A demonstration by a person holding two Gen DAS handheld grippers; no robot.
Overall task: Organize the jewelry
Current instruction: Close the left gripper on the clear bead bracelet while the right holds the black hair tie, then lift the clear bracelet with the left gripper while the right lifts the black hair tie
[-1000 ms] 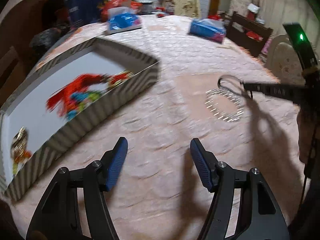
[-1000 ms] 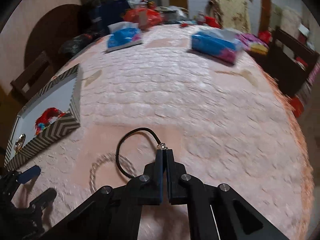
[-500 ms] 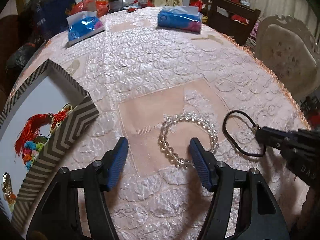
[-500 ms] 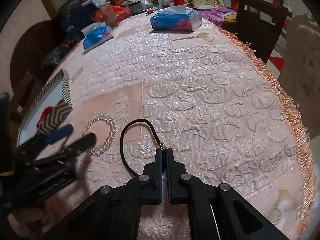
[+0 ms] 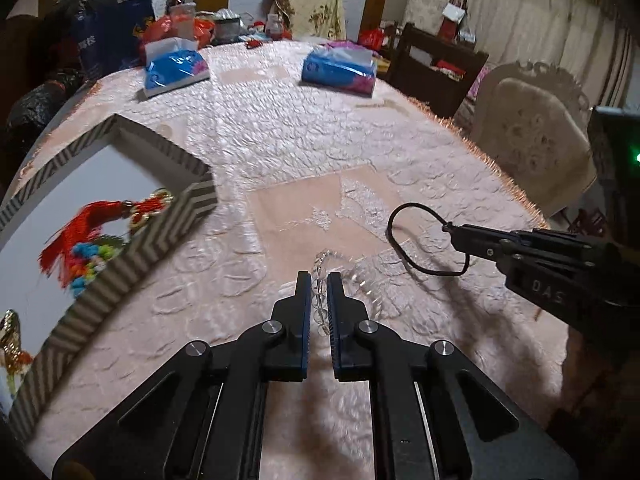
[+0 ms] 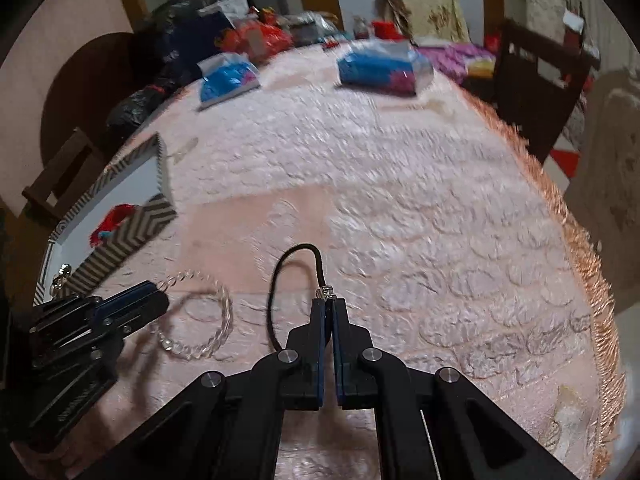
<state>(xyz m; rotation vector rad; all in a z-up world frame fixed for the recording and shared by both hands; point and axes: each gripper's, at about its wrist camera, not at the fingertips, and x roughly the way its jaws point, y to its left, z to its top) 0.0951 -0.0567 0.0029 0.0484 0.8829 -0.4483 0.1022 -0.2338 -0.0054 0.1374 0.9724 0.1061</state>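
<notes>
My left gripper (image 5: 319, 280) is shut on a clear bead bracelet (image 5: 362, 282), which lies on the pink tablecloth; it also shows in the right wrist view (image 6: 208, 320), with the left gripper (image 6: 158, 300) at its left side. My right gripper (image 6: 329, 304) is shut on the metal clasp of a black cord bracelet (image 6: 280, 280) and holds the loop just above the cloth. In the left wrist view the cord loop (image 5: 416, 236) hangs from the right gripper (image 5: 450, 228) to the right of the beads. A chevron-patterned box (image 5: 132, 252) at the left holds a red tassel (image 5: 92, 224).
Two blue tissue packs (image 5: 176, 68) (image 5: 340, 70) lie at the far side of the table. Clutter and bags stand behind them. A cream chair (image 5: 532, 136) stands beyond the fringed right table edge (image 6: 600, 300). A gold ornament (image 5: 12, 344) lies in the box's near corner.
My left gripper has closed on the near side of the clear bead bracelet. The right gripper still holds the black cord and has shifted slightly over the cloth.
</notes>
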